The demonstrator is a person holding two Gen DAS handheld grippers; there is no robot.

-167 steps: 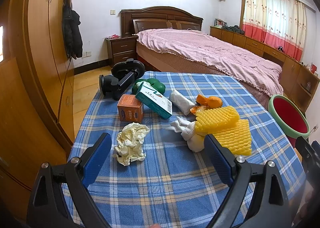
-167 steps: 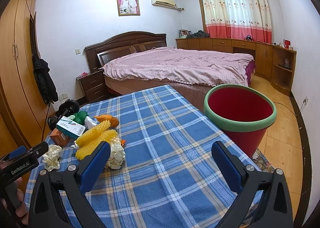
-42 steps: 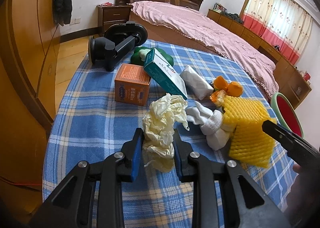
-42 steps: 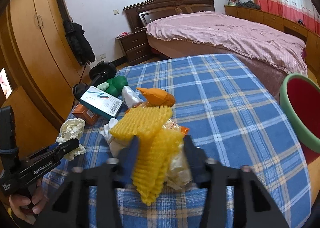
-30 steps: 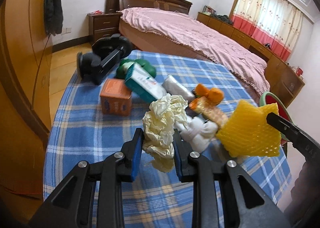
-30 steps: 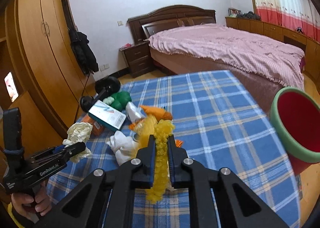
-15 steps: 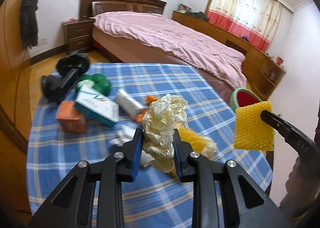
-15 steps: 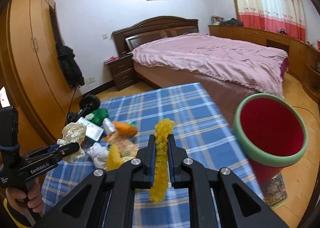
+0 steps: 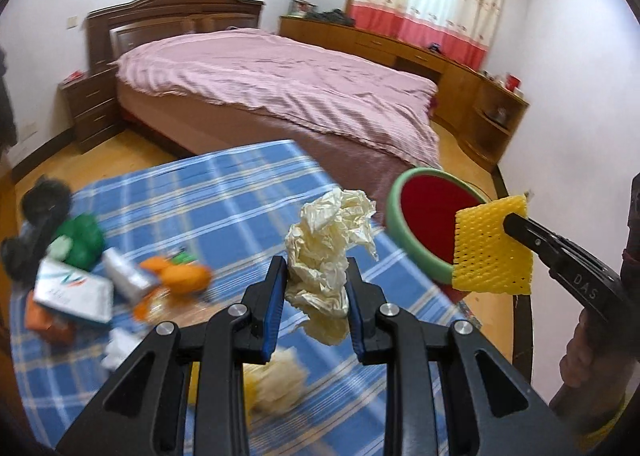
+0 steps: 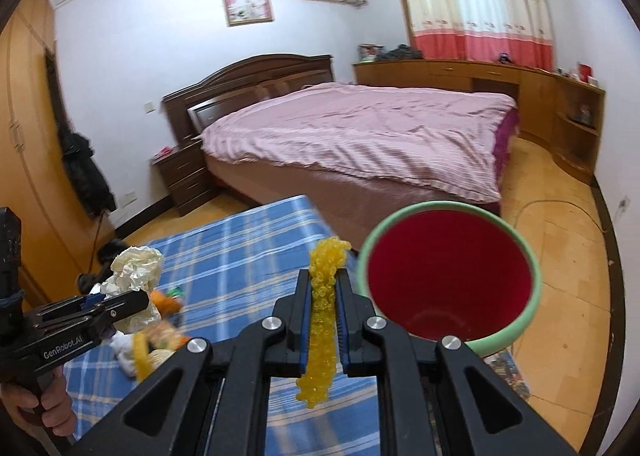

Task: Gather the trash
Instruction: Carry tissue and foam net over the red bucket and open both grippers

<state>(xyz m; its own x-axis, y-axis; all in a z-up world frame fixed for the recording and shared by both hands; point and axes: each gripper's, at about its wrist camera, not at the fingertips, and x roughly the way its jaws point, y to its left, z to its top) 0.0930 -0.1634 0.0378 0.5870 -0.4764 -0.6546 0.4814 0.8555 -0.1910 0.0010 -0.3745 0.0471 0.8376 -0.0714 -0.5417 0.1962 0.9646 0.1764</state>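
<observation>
The left tool [image 9: 314, 288] pinches a crumpled paper wad [image 9: 330, 240] above the surface's [image 9: 224, 192] right edge. The right tool [image 10: 322, 320] is pressed onto a yellow foam net [image 10: 322, 320], held off the surface beside the red bin [image 10: 448, 276], which stands on the floor.

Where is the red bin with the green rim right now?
The red bin with the green rim stands on the floor off the blue checked table's right edge, near the bed's foot.

A blue plaid tablecloth [image 9: 224, 212] covers the table — boxes [image 9: 72, 296], orange peel [image 9: 186, 278] scattered on it.
</observation>
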